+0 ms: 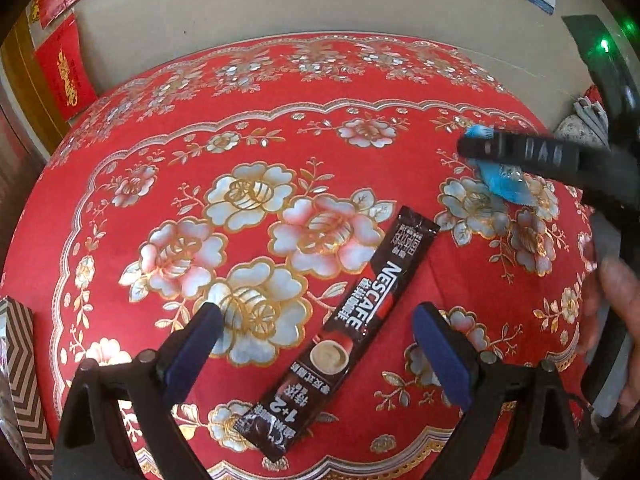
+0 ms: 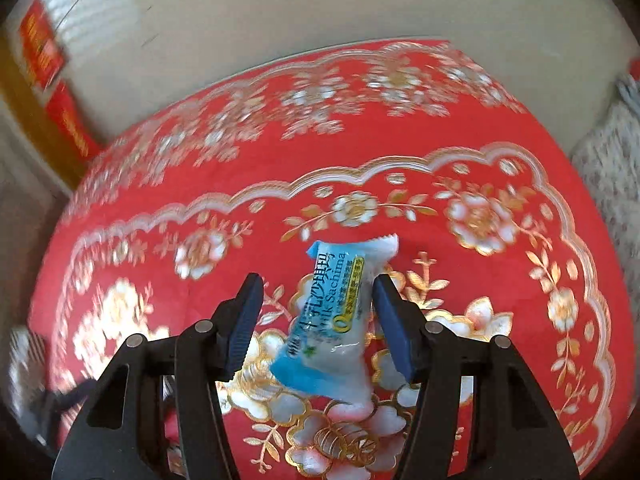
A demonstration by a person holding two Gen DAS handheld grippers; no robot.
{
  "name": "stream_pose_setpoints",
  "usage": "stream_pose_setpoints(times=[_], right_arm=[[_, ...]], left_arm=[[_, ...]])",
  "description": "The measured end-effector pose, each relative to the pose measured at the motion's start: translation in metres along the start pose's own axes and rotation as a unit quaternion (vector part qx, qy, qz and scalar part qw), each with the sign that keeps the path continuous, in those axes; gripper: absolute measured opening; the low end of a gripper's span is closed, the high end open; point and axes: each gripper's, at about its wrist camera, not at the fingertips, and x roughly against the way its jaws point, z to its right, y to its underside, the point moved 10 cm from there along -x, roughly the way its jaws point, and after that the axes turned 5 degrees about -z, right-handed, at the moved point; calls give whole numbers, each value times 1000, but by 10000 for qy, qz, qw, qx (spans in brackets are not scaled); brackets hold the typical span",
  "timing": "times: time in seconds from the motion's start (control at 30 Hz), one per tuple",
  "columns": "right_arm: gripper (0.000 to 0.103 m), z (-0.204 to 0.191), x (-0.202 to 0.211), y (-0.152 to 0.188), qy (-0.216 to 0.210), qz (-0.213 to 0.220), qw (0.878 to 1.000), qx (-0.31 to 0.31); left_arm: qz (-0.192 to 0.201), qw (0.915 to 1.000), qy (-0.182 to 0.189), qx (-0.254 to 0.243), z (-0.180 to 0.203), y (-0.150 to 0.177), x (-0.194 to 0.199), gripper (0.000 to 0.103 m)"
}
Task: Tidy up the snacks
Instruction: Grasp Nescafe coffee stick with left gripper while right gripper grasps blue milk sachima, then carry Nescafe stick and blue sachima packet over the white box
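A dark Nescafe coffee stick lies diagonally on the red flowered tablecloth, between the fingers of my left gripper, which is open and empty. A blue and white Milk Sachima packet lies on the cloth between the fingers of my right gripper, which is open around it; the right pad is next to the packet's edge. In the left wrist view the right gripper shows at the right, over the blue packet.
A box with a brown chevron pattern stands at the left edge. Red paper banners hang on the wall behind. A patterned fabric thing lies off the table's right side. A hand holds the right gripper.
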Motion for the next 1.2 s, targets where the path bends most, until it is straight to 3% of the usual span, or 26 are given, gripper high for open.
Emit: stream_pose_setpoints(times=[0.03,0.07,0.13,0.2,0.27,0.33,0.37,0.67,1.2], right_arm=[[40,-2,0,3,131,7,9997,196],[34,-1,2,8,365,25,9982,465],[30,1,7,14,315,34,9979,564],[30,6,13,22,260,12,9979,591],[30,6,21,31,173,36,9977,658],[29,8,28,41,60,39,9978,653],[29,7,33,47,-41,62,9979,640],[29,-21,71,90,-410,268,9950,876],[29,-104,97,143,-1103,331,9844,1332]], left_arm=[[36,10000,13,-9,0,0,0,98],[76,10000,16,-6,0,0,1,97],[197,9998,34,-27,1,-1,3,91],[374,9992,75,-119,3,-1,8,73],[381,9989,129,-238,7,1,14,42],[347,9988,154,-302,9,2,16,27],[342,9988,177,-308,9,3,17,24],[230,9980,586,66,-4,30,32,22],[739,9966,-171,307,-58,71,82,22]])
